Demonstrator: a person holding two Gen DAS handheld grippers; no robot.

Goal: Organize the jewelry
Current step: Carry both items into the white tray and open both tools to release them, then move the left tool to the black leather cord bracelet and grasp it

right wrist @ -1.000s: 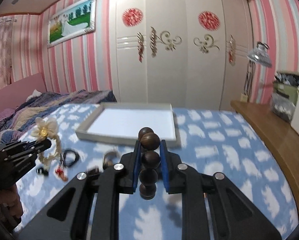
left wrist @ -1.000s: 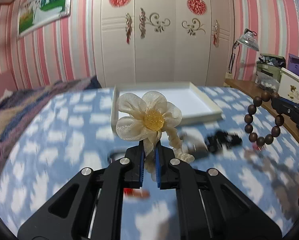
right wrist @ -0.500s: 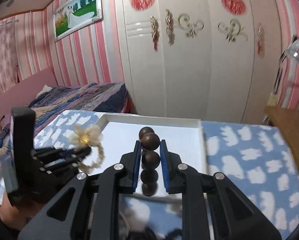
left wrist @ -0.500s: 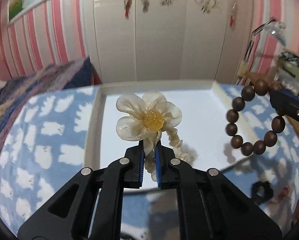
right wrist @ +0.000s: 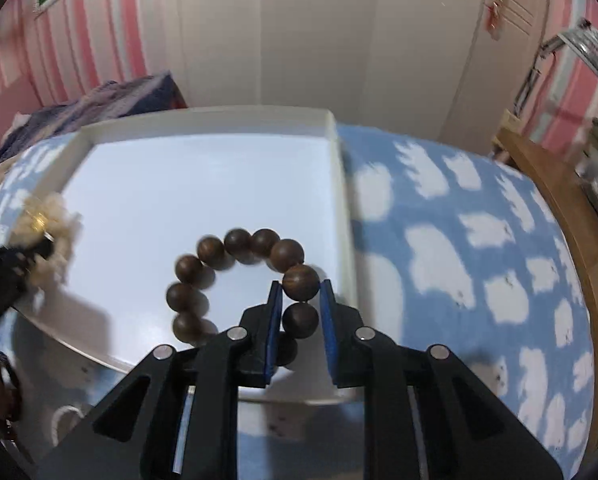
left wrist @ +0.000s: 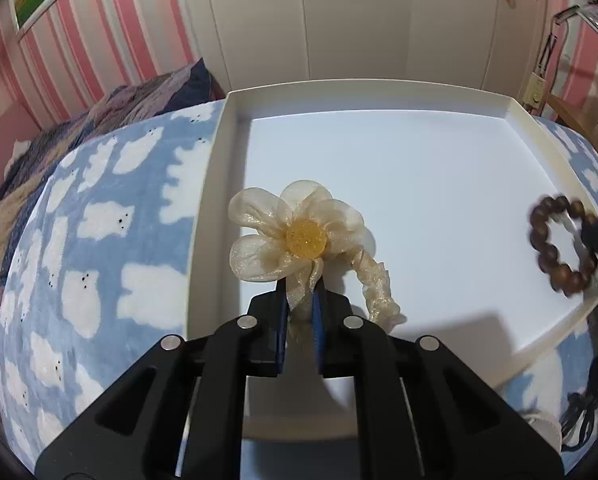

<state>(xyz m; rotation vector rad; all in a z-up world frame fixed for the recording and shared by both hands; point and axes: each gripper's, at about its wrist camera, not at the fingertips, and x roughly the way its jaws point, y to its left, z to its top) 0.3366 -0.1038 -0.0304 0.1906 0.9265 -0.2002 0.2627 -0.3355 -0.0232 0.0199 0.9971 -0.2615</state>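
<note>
My left gripper (left wrist: 300, 300) is shut on a cream organza flower hair tie (left wrist: 299, 236) with an amber centre and holds it over the left part of the white tray (left wrist: 379, 92). My right gripper (right wrist: 300, 300) is shut on a brown wooden bead bracelet (right wrist: 239, 248); the loop lies over the tray's (right wrist: 341, 184) right part, and I cannot tell whether it touches the floor. In the left wrist view the bracelet (left wrist: 555, 256) shows at the right edge. In the right wrist view the flower (right wrist: 43, 216) shows at the left.
The tray lies on a blue blanket with white clouds (left wrist: 99, 240). Dark hair ties (left wrist: 587, 404) lie on the blanket to the right of the tray. A wooden desk (right wrist: 571, 216) stands at the right, a white wardrobe (left wrist: 359, 12) behind.
Both grippers have moved forward and down over the tray. The bracelet, which hung upright, now lies out to the left of the right gripper's fingers.
</note>
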